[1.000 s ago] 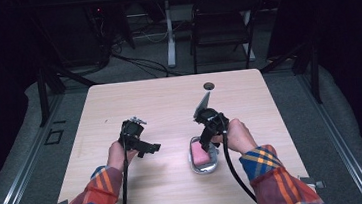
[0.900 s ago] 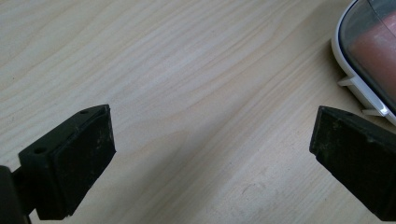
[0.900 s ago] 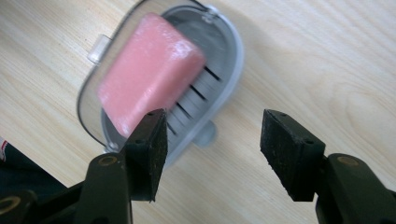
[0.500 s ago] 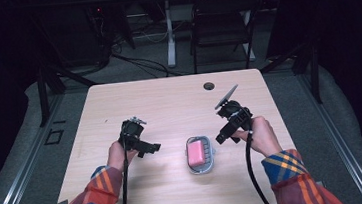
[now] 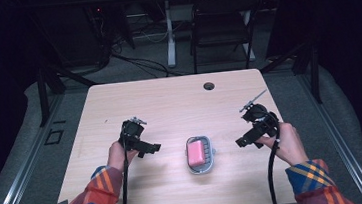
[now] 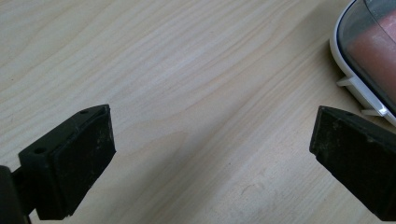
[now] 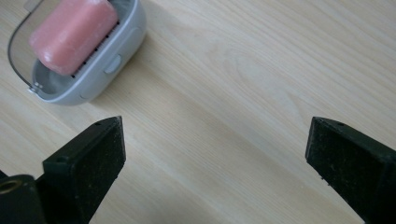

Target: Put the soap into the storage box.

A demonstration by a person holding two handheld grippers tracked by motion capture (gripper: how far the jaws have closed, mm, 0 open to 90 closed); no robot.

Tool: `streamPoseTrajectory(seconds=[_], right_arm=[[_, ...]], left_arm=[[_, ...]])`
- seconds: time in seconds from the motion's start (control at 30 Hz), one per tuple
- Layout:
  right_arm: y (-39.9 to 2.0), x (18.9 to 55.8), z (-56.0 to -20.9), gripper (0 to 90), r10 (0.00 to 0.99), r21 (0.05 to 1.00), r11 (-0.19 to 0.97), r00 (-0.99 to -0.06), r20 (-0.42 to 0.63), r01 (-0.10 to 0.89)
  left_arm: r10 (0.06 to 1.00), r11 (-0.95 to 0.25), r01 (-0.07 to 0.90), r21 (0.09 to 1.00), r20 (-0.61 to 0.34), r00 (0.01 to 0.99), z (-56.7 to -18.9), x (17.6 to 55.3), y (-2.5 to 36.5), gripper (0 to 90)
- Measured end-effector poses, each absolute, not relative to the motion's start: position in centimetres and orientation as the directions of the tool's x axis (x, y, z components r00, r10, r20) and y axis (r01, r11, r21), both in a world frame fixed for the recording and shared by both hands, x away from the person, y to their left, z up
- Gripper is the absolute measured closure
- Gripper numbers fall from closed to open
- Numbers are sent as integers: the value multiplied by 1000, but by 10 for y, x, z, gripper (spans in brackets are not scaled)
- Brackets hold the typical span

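A pink bar of soap (image 5: 197,152) lies in a grey soap dish (image 5: 201,166) near the middle of the wooden table (image 5: 169,103). In the right gripper view the soap (image 7: 72,30) and its dish (image 7: 116,51) sit at the upper left. In the left gripper view the dish (image 6: 359,79) shows at the upper right edge. My left gripper (image 5: 149,149) is open, left of the dish, with nothing between its jaws. My right gripper (image 5: 245,141) is open too, right of the dish, holding nothing. Both hover just above bare wood.
A round cable hole (image 5: 209,85) sits near the table's far edge. Beyond the table stand a dark chair (image 5: 222,25) and a white desk leg (image 5: 169,33) with cables on the floor. Black cables trail from both grippers toward the near edge.
My right gripper has moved away from the soap dish to the right and now sits near the table's right side. The left gripper and the dish have stayed put.
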State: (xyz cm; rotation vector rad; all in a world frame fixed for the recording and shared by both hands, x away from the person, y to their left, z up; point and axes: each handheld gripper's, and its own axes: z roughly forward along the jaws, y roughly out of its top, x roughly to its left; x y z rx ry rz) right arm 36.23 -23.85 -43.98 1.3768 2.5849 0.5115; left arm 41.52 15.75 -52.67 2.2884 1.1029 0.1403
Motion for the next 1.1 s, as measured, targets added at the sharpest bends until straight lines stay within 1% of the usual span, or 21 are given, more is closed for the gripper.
streamPoseTrajectory(seconds=[0.03,0.17,0.23,0.3,0.5,0.7,0.87,1.03,1.1], right_arm=[[-247,358,-442,34,832,387,509,-555,9,769],[-257,352,-444,20,835,393,504,-549,3,769],[-264,348,-447,18,838,411,497,-546,2,764],[-270,344,-451,0,843,415,489,-537,0,767],[-287,332,-465,0,856,424,470,-517,-5,774],[-302,318,-482,0,856,434,471,-517,-13,768],[-310,308,-497,0,859,463,453,-512,3,762],[-309,307,-506,0,845,425,491,-534,-19,761],[-308,308,-507,0,841,427,497,-541,-23,755]], left_arm=[[743,-485,682,548,-153,652,-527,415,157,1],[742,-487,680,548,-150,653,-527,415,157,1],[743,-488,680,547,-148,653,-527,415,157,0],[743,-489,680,547,-148,653,-527,415,157,0],[743,-487,681,546,-151,652,-527,415,157,0],[741,-491,680,544,-150,654,-528,415,157,0],[738,-496,678,543,-148,658,-528,415,157,0],[732,-505,673,540,-145,665,-528,416,157,0],[733,-504,673,541,-144,665,-528,416,157,0]])
